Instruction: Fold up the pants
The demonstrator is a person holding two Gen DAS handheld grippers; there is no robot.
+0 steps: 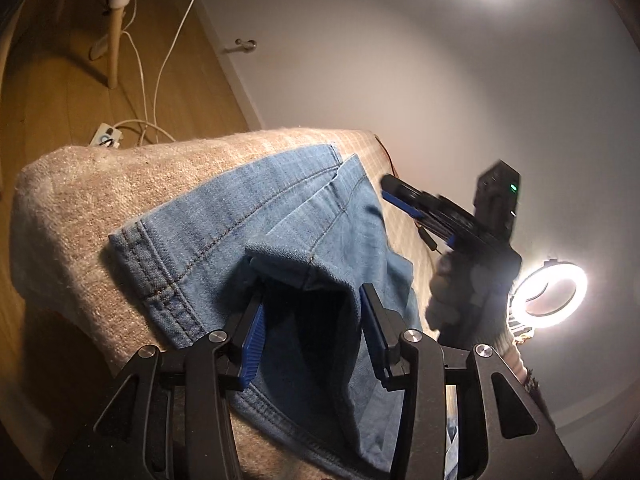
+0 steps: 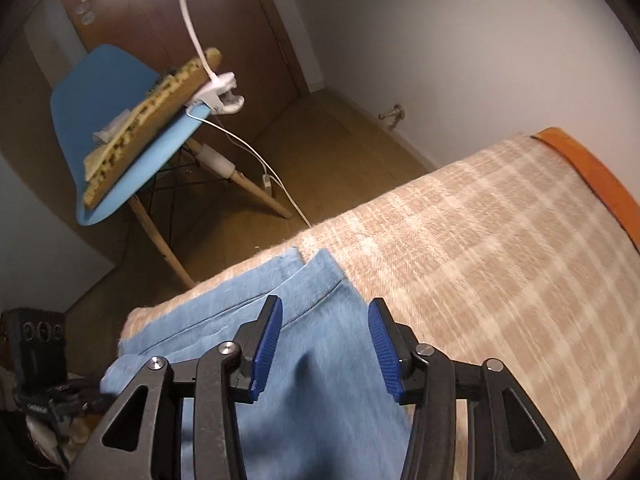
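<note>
both grippers, left gripper (image 1: pixel 310 300) and right gripper (image 2: pixel 326 320), had black angular frames with triangular cutouts, round silver screws at the pivots and ribbed blue pads (image 2: pixel 267 344) lining the fingers; a green light glowed on the right one.

The pants (image 1: pixel 224 216) lay on the blanket (image 1: pixel 80 184), leg ends toward its far edge. A raised fold of the pants stood between my left gripper's (image 1: pixel 310 300) spread jaws. My right gripper (image 2: pixel 325 328) hung above the pants, jaws apart. Beyond the blanket's far edge stood a chair (image 2: pixel 108 120) on the floor (image 2: pixel 320 148).
</note>
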